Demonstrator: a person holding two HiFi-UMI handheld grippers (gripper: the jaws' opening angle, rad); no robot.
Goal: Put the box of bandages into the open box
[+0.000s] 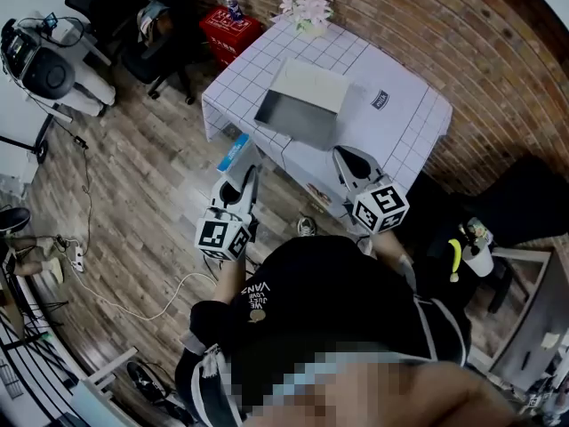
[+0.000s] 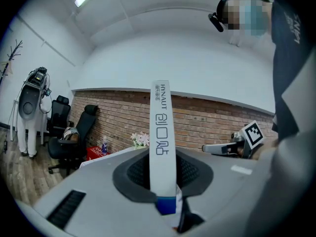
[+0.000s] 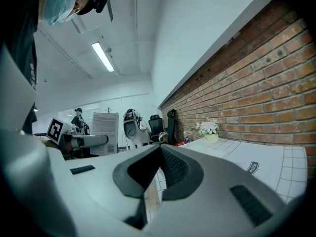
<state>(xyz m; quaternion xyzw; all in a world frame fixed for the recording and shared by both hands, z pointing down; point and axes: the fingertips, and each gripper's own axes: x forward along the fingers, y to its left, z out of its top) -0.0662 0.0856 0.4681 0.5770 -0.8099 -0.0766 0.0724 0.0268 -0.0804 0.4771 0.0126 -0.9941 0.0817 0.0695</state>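
Observation:
The box of bandages (image 1: 235, 152) is a flat white carton with a blue end. My left gripper (image 1: 248, 175) is shut on it just off the table's near-left corner. In the left gripper view the carton (image 2: 162, 132) stands upright, pinched between the jaws of the left gripper (image 2: 161, 156). The open box (image 1: 298, 116) is grey inside with its white lid (image 1: 311, 82) folded back, and it sits mid-table beyond both grippers. My right gripper (image 1: 341, 157) is over the table's near edge, jaws together with nothing in them; they look the same on the right gripper (image 3: 159, 150) in its own view.
A white grid-patterned cloth covers the table (image 1: 400, 123), which stands against a brick wall (image 1: 418, 25). A pot of flowers (image 1: 308, 12) is at its far corner. A red crate (image 1: 231, 27) and office chairs (image 1: 164, 47) stand on the wooden floor to the left.

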